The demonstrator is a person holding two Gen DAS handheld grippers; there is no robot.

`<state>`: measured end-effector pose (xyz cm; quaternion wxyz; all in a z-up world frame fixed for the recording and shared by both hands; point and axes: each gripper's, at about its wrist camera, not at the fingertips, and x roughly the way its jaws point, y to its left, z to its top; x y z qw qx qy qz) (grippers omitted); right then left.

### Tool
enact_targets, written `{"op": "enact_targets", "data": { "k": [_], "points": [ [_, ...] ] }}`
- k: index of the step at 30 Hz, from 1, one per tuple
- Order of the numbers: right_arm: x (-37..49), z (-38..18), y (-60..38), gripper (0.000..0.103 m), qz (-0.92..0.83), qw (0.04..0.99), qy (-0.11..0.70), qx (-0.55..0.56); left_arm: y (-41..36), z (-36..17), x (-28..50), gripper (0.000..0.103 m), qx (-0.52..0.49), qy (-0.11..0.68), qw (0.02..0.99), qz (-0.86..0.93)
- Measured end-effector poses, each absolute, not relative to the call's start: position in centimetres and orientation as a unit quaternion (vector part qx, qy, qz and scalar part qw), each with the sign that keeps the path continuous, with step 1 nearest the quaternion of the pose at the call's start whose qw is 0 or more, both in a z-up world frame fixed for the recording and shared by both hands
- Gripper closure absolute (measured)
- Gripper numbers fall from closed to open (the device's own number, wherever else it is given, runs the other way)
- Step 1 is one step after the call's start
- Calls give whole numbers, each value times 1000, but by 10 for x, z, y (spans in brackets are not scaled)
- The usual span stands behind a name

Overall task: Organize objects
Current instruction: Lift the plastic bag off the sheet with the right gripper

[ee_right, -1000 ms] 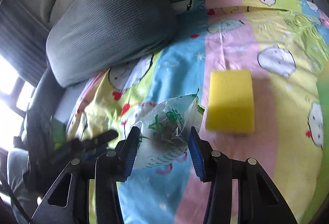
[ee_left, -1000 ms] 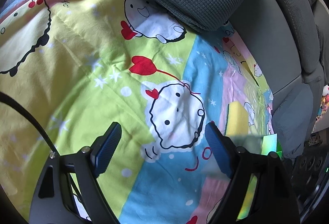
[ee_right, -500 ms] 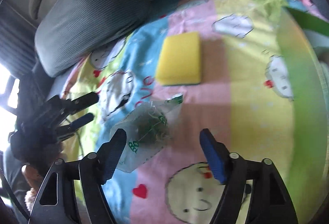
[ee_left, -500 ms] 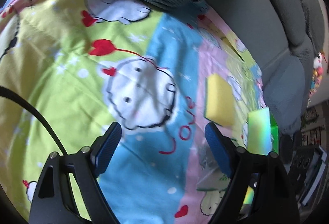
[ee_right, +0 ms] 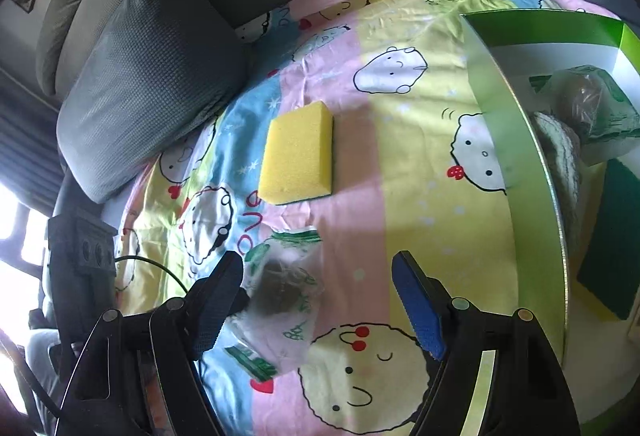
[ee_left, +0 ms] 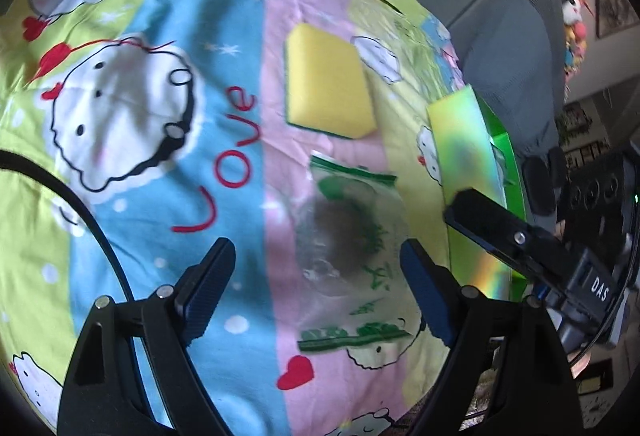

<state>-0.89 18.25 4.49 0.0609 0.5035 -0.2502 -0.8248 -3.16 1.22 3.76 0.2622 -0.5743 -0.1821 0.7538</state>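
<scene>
A clear plastic bag [ee_left: 348, 256] with green print and a dark lump inside lies flat on the cartoon bedsheet [ee_left: 132, 164]. My left gripper [ee_left: 316, 252] hangs open above it, with the bag between its fingers and untouched. My right gripper [ee_right: 317, 260] is also open and empty, and the bag [ee_right: 284, 296] lies free beside its left finger. A yellow sponge [ee_right: 298, 152] with a green underside rests on the sheet beyond the bag. At the right stands an open green box [ee_right: 516, 140] holding another printed bag [ee_right: 592, 108], a knitted item [ee_right: 560, 152] and a green pad [ee_right: 612, 248].
A grey cushion [ee_right: 148, 80] leans on the sofa back at the far left. The grey sofa arm [ee_left: 512, 68] rises behind the green box [ee_left: 472, 164]. The sheet's front edge falls off below my fingers. A black cable [ee_left: 80, 208] crosses the left view.
My right gripper opened and let go of the plastic bag, which now lies on the sheet. My left gripper swung right until the bag, the sponge and the box came into its view.
</scene>
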Motion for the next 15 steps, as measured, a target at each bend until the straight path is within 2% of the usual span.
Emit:
{"op": "enact_targets", "data": {
  "k": [5, 10, 11, 12, 15],
  "points": [
    [-14, 34, 172, 25, -813, 80, -252, 518, 33, 31, -25, 21, -591, -145, 272, 745],
    [-21, 19, 164, 25, -800, 103, -259, 532, 51, 28, -16, 34, -590, -108, 283, 748],
    [-22, 17, 163, 29, -798, 110, -260, 533, 52, 28, -15, 40, -589, -105, 284, 749],
    [-23, 14, 162, 35, -794, 116, -262, 536, 53, 27, -14, 40, -587, -104, 285, 750],
    [-27, 0, 161, 43, -777, 124, -279, 550, 52, 26, -15, 43, -584, -112, 286, 751]
  ]
}}
